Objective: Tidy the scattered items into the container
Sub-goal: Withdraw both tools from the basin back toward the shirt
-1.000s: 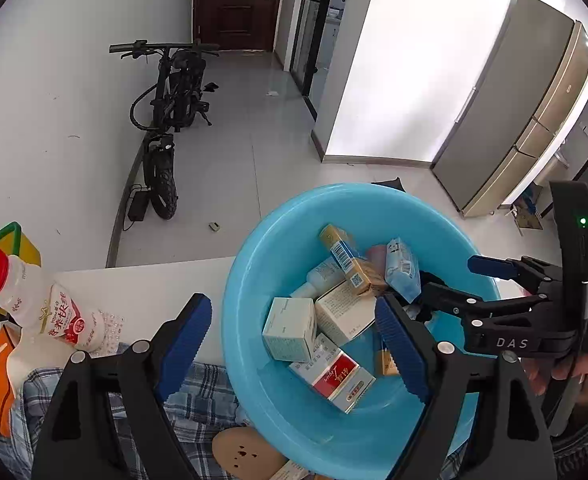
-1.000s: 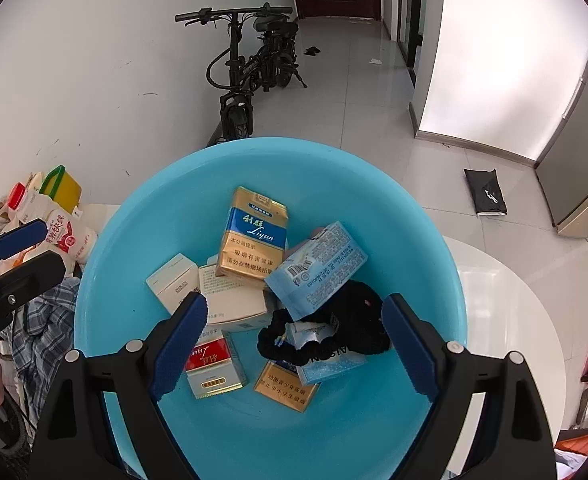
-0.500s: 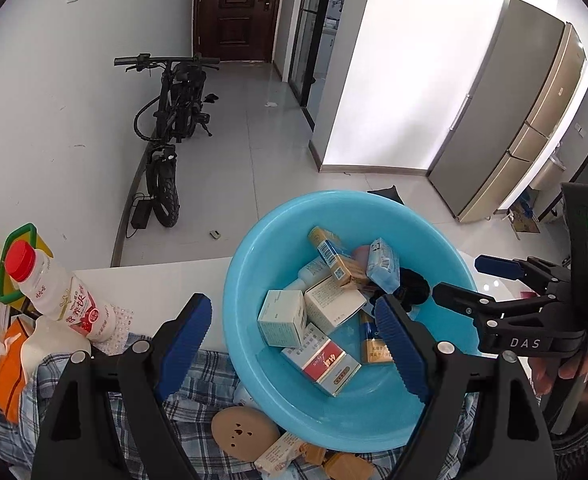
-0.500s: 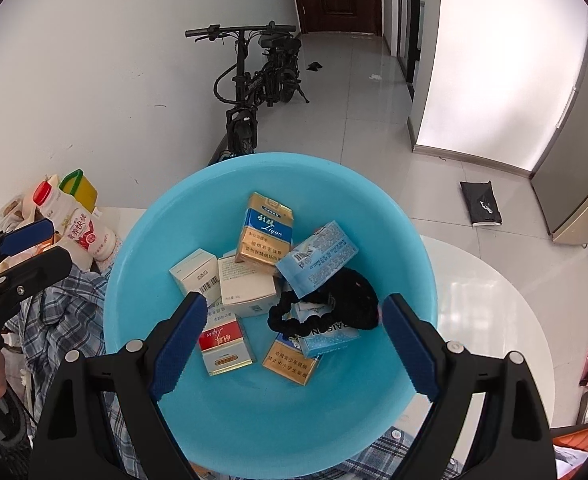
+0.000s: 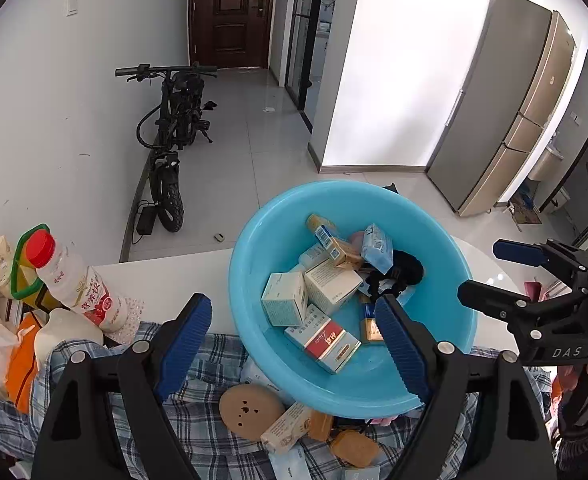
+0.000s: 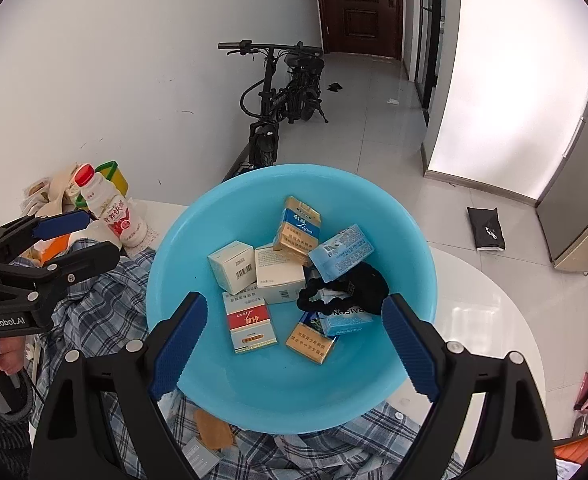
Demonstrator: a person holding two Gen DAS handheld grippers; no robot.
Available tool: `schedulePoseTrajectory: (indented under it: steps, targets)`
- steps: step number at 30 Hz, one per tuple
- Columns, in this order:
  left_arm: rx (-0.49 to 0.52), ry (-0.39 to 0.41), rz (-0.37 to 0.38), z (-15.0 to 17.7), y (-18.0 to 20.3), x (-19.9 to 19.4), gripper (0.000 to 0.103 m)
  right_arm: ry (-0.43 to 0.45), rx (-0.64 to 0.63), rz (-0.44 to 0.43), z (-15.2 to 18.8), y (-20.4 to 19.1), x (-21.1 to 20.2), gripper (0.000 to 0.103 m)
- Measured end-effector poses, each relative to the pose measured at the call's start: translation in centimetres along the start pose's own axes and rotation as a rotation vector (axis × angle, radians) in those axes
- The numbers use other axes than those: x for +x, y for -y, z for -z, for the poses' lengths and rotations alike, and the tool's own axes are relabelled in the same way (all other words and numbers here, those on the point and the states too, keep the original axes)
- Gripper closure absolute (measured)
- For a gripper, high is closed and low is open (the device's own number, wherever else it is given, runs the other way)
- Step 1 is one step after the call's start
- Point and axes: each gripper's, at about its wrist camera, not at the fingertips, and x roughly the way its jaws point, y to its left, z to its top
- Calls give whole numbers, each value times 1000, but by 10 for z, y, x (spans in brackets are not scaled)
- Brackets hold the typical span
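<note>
A light blue basin (image 5: 446,272) (image 6: 181,248) sits on a plaid cloth (image 5: 197,432) (image 6: 89,312) on a white table. It holds several small boxes, such as a red and white pack (image 5: 326,342) (image 6: 249,326), and a black hair tie (image 6: 346,288). My left gripper (image 5: 294,344) is open and empty above the basin's near left rim. My right gripper (image 6: 294,344) is open and empty above the basin's near side. A round tan disc (image 5: 249,406) and small packets (image 5: 289,428) lie on the cloth in front of the basin.
A milk drink bottle with a red cap (image 5: 73,280) (image 6: 109,212), a yellow carton and bags stand at the table's left. A black bike (image 5: 173,136) leans by the wall beyond. The white table (image 6: 486,304) extends right of the basin.
Both grippers have pulled back and up from the basin, so it looks smaller and lower in both views. More cloth and the loose items in front of it have come into view.
</note>
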Motion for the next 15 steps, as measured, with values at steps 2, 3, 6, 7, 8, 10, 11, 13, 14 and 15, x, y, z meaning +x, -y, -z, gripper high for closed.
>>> schedulePoseTrajectory:
  steps: [2,3,6,7,8,10,11,13,14,15]
  targets:
    - [2,10,2,3,0,-7,17,7,-4,-7,2,-3,-5,15]
    - [7,16,2,4,0,-11,17,12,-5,-8,3,-4,-6,15]
    - [26,34,6,10,4,-23,17,22,-12,-20,7,-6,-13,15]
    - [32,37,7,13,5,-27,17,26,-13,-21,9,-6,-15,15]
    - [40,38,8,15,7,-30,17,31,-14,-22,10,-7,-17,15]
    - [57,40,9,20,11,-35,17,33,-19,-29,13,-7,-21,15]
    - [66,44,10,23,13,-38,17,33,-22,-34,15,-8,-23,15]
    - [80,61,12,29,18,-45,17,39,-33,-50,18,-11,-28,15]
    - [89,69,15,32,20,-48,17,41,-40,-62,20,-12,-30,15]
    - [97,77,18,35,22,-52,17,44,-44,-70,22,-13,-32,15]
